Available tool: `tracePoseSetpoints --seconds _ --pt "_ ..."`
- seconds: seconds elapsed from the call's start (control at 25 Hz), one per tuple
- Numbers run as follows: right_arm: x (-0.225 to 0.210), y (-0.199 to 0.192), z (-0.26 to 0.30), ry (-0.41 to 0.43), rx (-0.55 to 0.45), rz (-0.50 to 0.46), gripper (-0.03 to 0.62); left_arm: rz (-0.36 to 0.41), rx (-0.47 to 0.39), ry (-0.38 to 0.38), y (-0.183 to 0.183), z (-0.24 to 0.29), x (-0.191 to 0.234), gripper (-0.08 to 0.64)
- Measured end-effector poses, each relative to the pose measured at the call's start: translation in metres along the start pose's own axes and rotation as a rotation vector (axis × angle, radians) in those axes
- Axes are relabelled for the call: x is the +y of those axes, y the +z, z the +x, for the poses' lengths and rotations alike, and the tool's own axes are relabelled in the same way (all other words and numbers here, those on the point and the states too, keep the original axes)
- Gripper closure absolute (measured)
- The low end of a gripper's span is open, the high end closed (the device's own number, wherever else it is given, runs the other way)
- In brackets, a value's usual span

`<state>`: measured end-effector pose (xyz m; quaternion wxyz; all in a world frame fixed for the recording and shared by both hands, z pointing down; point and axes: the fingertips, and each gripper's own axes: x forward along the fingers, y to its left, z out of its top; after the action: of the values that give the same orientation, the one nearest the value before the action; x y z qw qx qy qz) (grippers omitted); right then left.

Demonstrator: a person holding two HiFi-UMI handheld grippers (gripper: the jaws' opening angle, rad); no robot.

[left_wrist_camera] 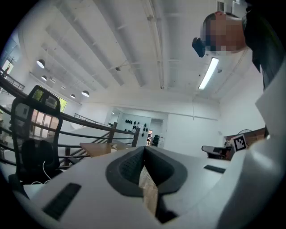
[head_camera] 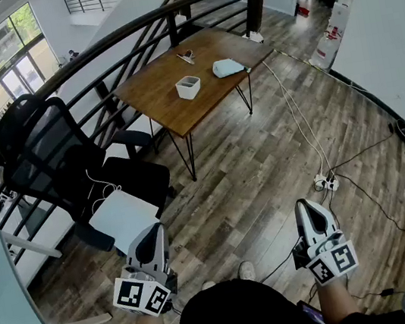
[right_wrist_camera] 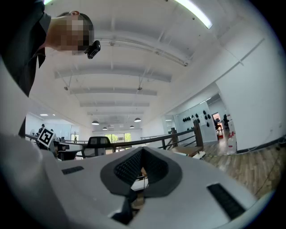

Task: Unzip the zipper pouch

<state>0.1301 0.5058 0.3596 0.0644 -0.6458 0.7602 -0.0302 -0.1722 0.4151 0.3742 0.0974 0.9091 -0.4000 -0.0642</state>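
Far across the wooden floor point(head_camera: 265, 170), well apart from both grippers, the zipper pouch point(head_camera: 227, 68) lies flat on the brown counter point(head_camera: 159, 87), near its right-hand edge. It is pale, and whether its zipper is open or closed is too small to tell. A white open-topped box point(head_camera: 188, 87) stands on the counter to the left of the pouch, close by but not touching it. A small object point(head_camera: 186, 57) that I cannot make out lies further back.

Close to the person's body at the bottom of the head view, the left gripper point(head_camera: 151, 237) and the right gripper point(head_camera: 310, 212) are held level and side by side, well apart from each other. Each gripper view shows its jaws pressed together at the tips with nothing between them.

A black office chair point(head_camera: 38, 146) stands to the left of the counter by a dark curved railing point(head_camera: 112, 38). Pale cables point(head_camera: 295, 115) run across the floor from the counter to a power strip point(head_camera: 323, 183).
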Motion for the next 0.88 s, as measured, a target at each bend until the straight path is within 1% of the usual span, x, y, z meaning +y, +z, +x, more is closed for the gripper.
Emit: tracePoseSetpoints --seconds 0.24,0.28,0.4,0.44,0.6,0.76,0.88 --pt "0.005 -0.001 0.007 0.019 0.002 -0.001 0.600 0.001 0.010 0.002 -0.001 -0.001 0.002 0.546" --pt "0.006 -0.001 0.009 0.023 0.003 -0.002 0.600 -0.014 0.004 0.001 -0.001 0.000 0.003 0.546" --pt "0.008 0.000 0.013 0.035 0.004 -0.001 0.600 -0.094 -0.014 -0.003 0.000 0.002 0.005 0.546" --pt "0.009 0.000 0.014 0.039 0.002 0.001 0.600 -0.106 -0.016 -0.003 -0.001 0.003 0.004 0.546" --pt "0.016 -0.005 0.016 0.057 0.005 0.012 0.600 -0.087 -0.011 -0.010 -0.002 -0.002 0.000 0.546" --pt "0.026 -0.005 0.021 0.075 0.000 -0.034 0.598 -0.054 0.004 -0.011 -0.003 -0.002 0.001 0.546" --pt "0.032 -0.008 0.021 0.082 -0.003 -0.022 0.597 -0.040 0.019 -0.006 -0.005 -0.007 0.002 0.545"
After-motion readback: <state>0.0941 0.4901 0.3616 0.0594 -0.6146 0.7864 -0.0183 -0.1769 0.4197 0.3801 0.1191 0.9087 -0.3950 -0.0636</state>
